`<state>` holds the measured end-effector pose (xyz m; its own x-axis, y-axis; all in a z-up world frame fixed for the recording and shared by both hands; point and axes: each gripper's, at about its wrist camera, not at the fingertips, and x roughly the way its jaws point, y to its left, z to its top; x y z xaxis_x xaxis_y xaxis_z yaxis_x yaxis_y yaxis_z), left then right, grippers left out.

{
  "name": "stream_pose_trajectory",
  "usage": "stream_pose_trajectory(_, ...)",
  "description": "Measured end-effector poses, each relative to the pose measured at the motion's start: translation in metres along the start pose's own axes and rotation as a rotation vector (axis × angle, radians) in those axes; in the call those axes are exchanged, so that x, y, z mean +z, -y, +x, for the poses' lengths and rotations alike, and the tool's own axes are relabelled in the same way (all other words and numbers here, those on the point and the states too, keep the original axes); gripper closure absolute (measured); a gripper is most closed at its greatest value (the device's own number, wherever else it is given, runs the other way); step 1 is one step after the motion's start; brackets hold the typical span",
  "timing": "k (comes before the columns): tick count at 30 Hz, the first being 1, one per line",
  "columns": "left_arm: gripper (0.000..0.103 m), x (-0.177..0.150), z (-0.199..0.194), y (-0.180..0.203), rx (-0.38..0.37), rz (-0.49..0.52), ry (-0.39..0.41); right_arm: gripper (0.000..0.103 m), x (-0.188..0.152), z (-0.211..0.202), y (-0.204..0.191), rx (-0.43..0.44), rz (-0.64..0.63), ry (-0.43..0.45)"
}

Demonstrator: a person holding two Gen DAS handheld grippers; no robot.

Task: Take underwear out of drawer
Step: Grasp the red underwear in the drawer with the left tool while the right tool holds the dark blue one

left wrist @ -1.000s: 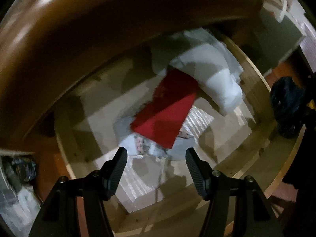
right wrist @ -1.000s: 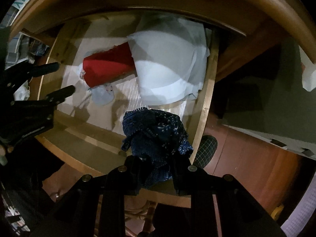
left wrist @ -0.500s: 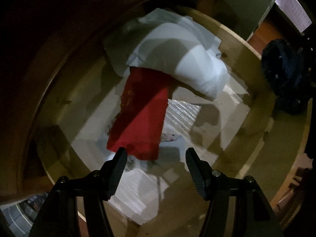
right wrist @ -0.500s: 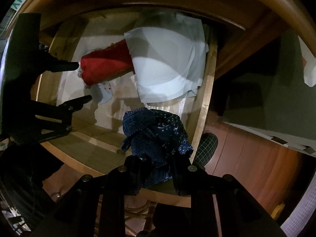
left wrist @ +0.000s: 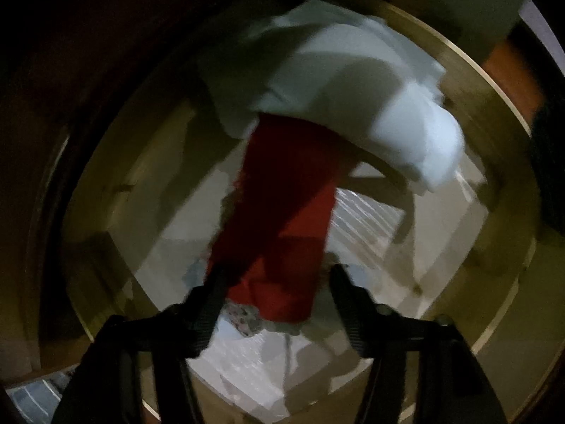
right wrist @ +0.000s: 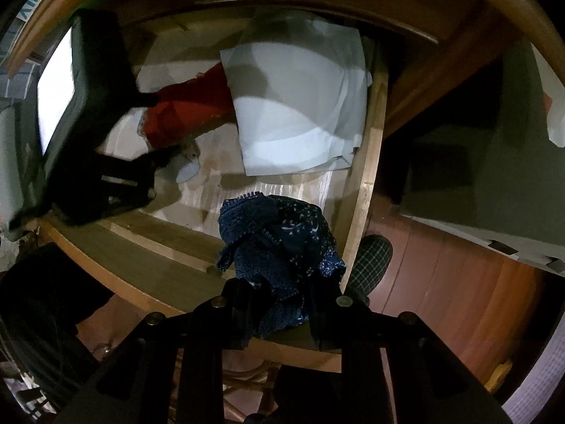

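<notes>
- Though partly tucked under white cloth point(left wrist: 353, 106), shows as the likely target: red cloth point(left wrist: 279, 219), flat on the floor of the drawer point(left wrist: 469, 81), near end free.
- Closing on that near end with the left gripper point(left wrist: 277, 282): jaws partly open and narrowing, red cloth between them, one finger at its edge, no firm pinch to be made out through the blur.
- Pointing steeply down into the drawer, just over a small pale item point(right wrist: 187, 169) that peeks out from under the red end.
- Already out of the drawer: blue underwear point(right wrist: 279, 233), bunched and hanging above the front right corner, pinched in the nearly shut right gripper point(right wrist: 279, 304).
- Step in hand, by judgement: grasping a second piece while holding the first one aloft.
- Next move probably calls for finishing the squeeze on red fabric alone, then lifting and drawing toward the drawer front, so as to slide the far end from under white cloth without dragging that along.
- Possible trouble: catching the pale item too, or slipping off a thin fold.
- Beyond the drawer: wooden floor point(right wrist: 459, 282), with a checked slipper point(right wrist: 374, 258) just beside the right wall.
</notes>
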<state>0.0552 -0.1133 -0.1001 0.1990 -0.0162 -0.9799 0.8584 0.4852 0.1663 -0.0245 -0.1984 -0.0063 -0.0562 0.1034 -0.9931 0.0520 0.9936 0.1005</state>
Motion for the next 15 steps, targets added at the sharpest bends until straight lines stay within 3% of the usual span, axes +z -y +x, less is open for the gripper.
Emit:
stream_pose_trajectory(9, 0.073, -0.007, 0.000, -0.007, -0.007, -0.047, -0.013, 0.081, -0.003, 0.001, 0.003, 0.006, 0.006, 0.006)
stream_pose_trajectory(15, 0.075, -0.018, -0.007, -0.007, -0.017, -0.070, -0.052, 0.081, -0.001, 0.002, 0.001, -0.001, 0.001, 0.009)
